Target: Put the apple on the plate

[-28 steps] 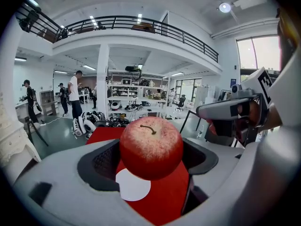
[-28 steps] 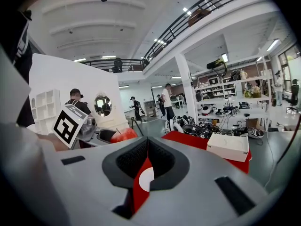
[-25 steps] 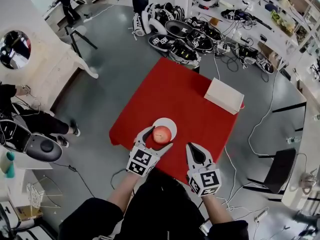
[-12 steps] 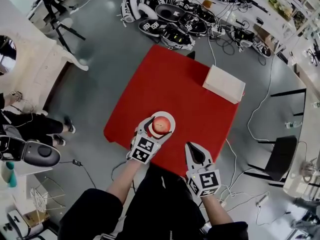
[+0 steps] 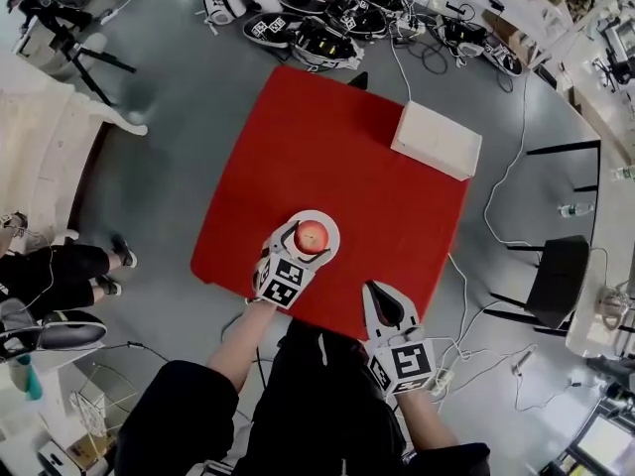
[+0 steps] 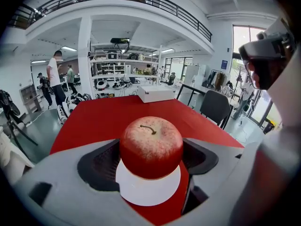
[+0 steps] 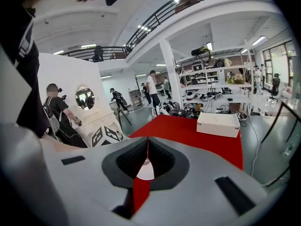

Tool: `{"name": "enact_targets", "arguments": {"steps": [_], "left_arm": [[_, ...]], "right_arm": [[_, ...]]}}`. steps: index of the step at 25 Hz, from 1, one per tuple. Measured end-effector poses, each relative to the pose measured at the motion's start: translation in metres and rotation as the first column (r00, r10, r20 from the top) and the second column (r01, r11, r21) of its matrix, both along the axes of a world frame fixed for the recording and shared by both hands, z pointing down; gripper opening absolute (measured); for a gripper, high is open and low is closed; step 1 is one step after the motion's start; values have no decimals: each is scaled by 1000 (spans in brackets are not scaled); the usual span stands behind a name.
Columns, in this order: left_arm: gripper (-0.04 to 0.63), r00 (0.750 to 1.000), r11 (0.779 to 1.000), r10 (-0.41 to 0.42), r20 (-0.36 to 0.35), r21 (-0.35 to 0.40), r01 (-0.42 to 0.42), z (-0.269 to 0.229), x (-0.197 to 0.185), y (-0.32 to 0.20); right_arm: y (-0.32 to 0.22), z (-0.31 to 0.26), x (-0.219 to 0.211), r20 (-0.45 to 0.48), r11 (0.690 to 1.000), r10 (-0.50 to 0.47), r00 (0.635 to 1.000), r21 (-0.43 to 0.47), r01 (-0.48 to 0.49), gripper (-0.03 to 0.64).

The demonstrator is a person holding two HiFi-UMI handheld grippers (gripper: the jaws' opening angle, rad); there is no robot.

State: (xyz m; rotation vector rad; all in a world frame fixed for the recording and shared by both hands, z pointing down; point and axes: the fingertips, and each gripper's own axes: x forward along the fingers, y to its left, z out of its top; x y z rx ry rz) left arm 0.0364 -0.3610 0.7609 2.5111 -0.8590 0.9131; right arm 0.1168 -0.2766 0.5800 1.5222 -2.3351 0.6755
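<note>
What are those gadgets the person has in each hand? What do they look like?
Each hand carries a light grey plastic tool. The left tool and right tool each have two curved jaws lined with dark ribbed pads. Behind the jaws of each sits a white cube printed with black square markers. No cables show on them. The person wears black sleeves.

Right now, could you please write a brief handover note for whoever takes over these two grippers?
Left gripper: shut on the red apple, right over the round white plate on the red table. I cannot tell whether the apple touches the plate.
Right gripper: shut, empty, by the table's near edge.
Done: apple gripped and over the plate.
Left: lower if needed, open the left jaws, withdraw.
</note>
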Motion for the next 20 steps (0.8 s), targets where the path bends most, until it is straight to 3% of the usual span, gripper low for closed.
{"name": "enact_targets", "arguments": {"steps": [7, 20], "left_arm": [[405, 1000, 999, 21, 8, -39, -21, 34, 6, -3], [405, 998, 998, 56, 38, -2, -56, 65, 7, 1]], "right_arm": [[12, 11, 5, -12, 998, 38, 999, -51, -38, 11], [27, 21, 6, -14, 994, 70, 997, -80, -71, 11]]}}
